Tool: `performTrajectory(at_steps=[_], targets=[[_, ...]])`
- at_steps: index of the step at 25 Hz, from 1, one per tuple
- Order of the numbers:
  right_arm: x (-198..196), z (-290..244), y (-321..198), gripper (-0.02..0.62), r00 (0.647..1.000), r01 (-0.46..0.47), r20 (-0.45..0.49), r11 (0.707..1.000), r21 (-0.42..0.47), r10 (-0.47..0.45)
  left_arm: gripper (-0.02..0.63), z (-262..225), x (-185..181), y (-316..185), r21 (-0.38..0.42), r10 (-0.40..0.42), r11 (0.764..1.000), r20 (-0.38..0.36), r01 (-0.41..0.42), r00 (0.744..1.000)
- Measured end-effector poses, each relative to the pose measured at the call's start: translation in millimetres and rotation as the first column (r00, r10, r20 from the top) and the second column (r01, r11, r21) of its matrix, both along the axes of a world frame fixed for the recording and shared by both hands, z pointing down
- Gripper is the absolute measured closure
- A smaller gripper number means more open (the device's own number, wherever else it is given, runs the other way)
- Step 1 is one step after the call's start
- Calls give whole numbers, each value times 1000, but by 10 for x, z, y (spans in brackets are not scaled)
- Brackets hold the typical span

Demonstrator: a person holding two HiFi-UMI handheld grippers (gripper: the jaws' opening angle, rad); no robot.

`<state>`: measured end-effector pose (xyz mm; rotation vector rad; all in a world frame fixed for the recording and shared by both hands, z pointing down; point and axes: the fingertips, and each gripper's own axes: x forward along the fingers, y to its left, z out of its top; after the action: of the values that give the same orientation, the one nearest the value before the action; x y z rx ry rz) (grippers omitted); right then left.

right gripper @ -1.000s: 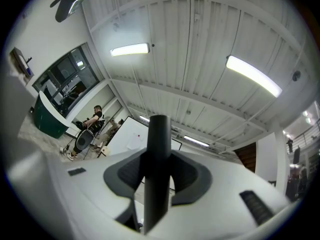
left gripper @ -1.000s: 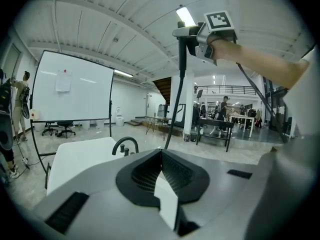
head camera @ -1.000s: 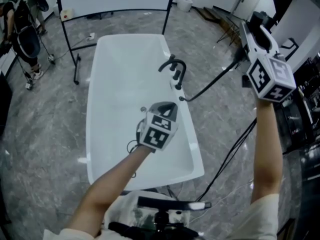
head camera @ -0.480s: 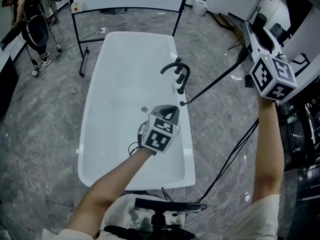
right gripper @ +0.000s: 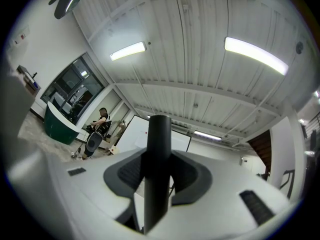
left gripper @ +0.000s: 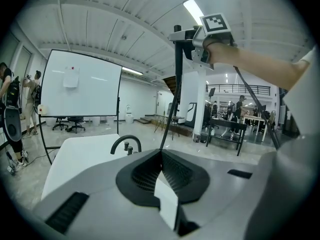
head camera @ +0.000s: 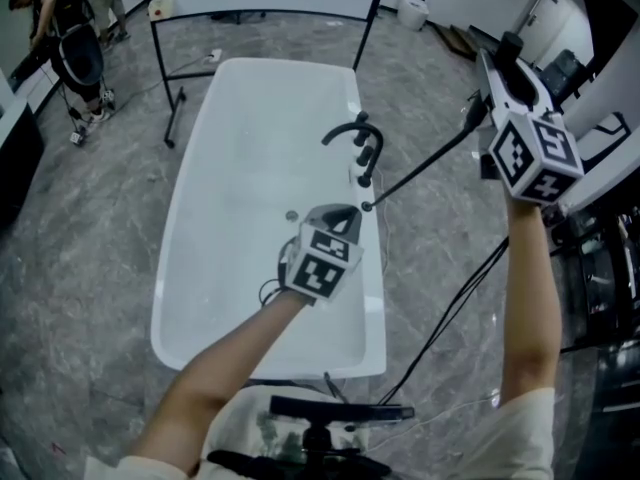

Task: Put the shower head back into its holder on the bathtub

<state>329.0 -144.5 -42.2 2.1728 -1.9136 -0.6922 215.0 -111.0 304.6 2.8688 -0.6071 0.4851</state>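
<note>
Now the right gripper (right gripper: 159, 181) squeezes the black shower head (right gripper: 159, 144), high up past the bathtub's (head camera: 372, 298) right edge. The tap (head camera: 350, 131) on that edge lies down and left. The left gripper (head camera: 340, 216) is closed, empty and nearer the tap.

White bathtub (head camera: 240, 148), black shower head (right gripper: 157, 169), grey marbled floor (head camera: 90, 268)

The shower head (right gripper: 159, 149) has its lower end hidden inside the right tongs (right gripper: 158, 184); the hose (left gripper: 170, 109) vanishes low behind the left tongs (left gripper: 161, 153).
</note>
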Motion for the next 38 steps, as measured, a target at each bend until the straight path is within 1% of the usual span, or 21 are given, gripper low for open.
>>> performTrajectory(at_steps=[5, 8, 13, 16, 24, 33, 38], targets=[[74, 161, -12, 465, 1000, 9, 27, 1000, -10, -9, 591, 13, 71, -3, 0, -6, 1000, 6, 6, 1000], [133, 196, -26, 465, 1000, 6, 30, 1000, -14, -6, 591, -15, 109, 17, 19, 1, 1000, 15, -1, 1000], [156, 74, -86, 465, 1000, 7, 1, 1000, -8, -7, 591, -61, 99, -6, 29, -10, 1000, 17, 9, 1000], [160, 98, -151, 465, 1000, 8, -6, 1000, -13, -8, 591, -48, 94, -26, 25, -15, 1000, 18, 14, 1000], [166, 519, -354, 466, 1000, 22, 22, 998, -64, -20, 591, 109, 113, -124, 12, -22, 1000, 23, 22, 999], [302, 1079, -486, 466, 998, 12, 71, 991, -135, -3, 591, 194, 117, -282, -11, -42, 999, 31, 42, 999], [352, 1372, -502, 466, 996, 0, 86, 985, -170, 15, 591, 260, 175, -295, -13, -24, 1000, 27, 24, 999]])
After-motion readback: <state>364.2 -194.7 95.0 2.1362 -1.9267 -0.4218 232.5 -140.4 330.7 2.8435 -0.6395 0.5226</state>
